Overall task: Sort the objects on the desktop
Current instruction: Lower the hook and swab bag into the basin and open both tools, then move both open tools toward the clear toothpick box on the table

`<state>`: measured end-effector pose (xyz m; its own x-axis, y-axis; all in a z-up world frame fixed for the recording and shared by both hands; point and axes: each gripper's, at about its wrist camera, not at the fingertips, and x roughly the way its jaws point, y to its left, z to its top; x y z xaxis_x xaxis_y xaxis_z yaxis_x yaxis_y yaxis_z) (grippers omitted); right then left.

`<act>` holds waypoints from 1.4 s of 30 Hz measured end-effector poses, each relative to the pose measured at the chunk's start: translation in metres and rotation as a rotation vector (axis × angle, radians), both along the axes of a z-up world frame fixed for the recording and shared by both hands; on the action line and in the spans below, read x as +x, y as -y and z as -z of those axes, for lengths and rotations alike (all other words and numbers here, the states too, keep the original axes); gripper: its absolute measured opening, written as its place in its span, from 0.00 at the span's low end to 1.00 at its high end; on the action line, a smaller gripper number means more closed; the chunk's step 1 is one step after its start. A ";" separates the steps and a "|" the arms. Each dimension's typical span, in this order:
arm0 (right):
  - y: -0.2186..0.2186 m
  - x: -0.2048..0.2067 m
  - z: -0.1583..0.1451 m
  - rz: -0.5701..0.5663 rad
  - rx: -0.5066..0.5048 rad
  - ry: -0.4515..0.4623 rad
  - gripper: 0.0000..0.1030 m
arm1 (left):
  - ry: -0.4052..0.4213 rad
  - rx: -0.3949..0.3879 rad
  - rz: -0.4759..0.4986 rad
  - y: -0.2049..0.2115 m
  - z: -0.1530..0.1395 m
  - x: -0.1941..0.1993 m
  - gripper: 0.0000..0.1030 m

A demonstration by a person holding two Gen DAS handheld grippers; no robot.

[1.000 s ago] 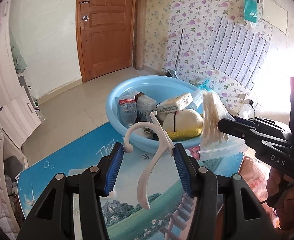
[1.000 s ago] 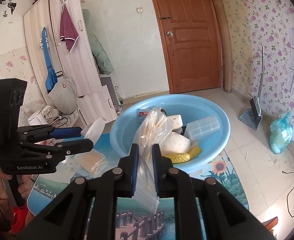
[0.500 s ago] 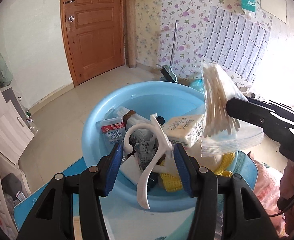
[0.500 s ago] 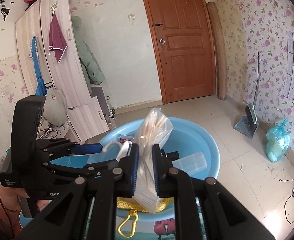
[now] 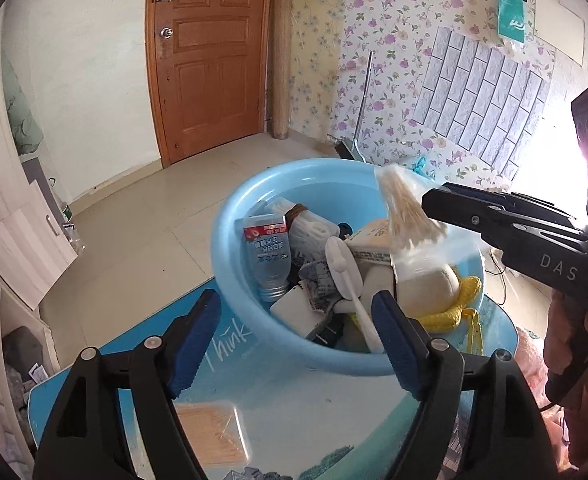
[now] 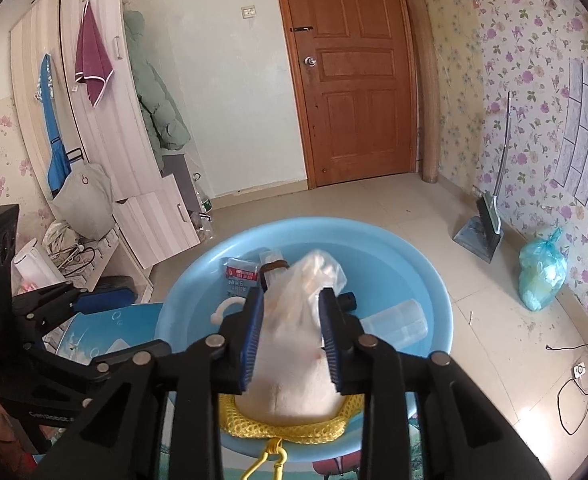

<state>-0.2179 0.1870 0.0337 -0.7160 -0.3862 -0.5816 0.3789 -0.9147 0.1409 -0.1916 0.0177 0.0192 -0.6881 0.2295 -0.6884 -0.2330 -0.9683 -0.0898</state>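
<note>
The left gripper (image 5: 298, 336) has its jaws spread wide apart with nothing between them, above a blue printed tabletop (image 5: 294, 408). A clear box of toothpicks (image 5: 213, 436) lies on that surface (nearest the camera). Beyond it sits the light-blue basin (image 5: 229, 240), holding a small bottle (image 5: 267, 256), a white hook (image 5: 346, 272), a pale rounded item in yellow netting (image 5: 430, 292) and other clutter. The right gripper (image 6: 292, 338) is parted over the basin; the bag of cotton swabs (image 5: 406, 216) sits between its pads, apparently loose, though contact is unclear. Farther off: beige floor tiles (image 5: 133, 240), a wooden door (image 5: 209, 52), floral wallpaper (image 5: 394, 40) and a leaning dustpan (image 6: 480, 236).
</note>
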 end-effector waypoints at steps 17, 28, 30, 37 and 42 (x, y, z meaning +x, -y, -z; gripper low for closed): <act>0.029 0.069 -0.004 -0.043 0.040 -0.011 0.39 | 0.012 0.052 -0.123 0.060 0.015 0.083 0.91; 0.063 0.103 0.016 -0.168 0.076 0.039 0.39 | 0.049 0.069 -0.181 0.079 0.032 0.110 0.92; 0.065 0.107 0.020 -0.180 0.084 0.051 0.39 | 0.051 0.068 -0.182 0.079 0.033 0.111 0.92; 0.064 0.109 0.028 -0.180 0.087 0.084 0.39 | 0.055 0.064 -0.177 0.077 0.034 0.114 0.92; 0.061 0.110 0.030 -0.171 0.082 0.089 0.39 | 0.055 0.061 -0.174 0.075 0.034 0.115 0.92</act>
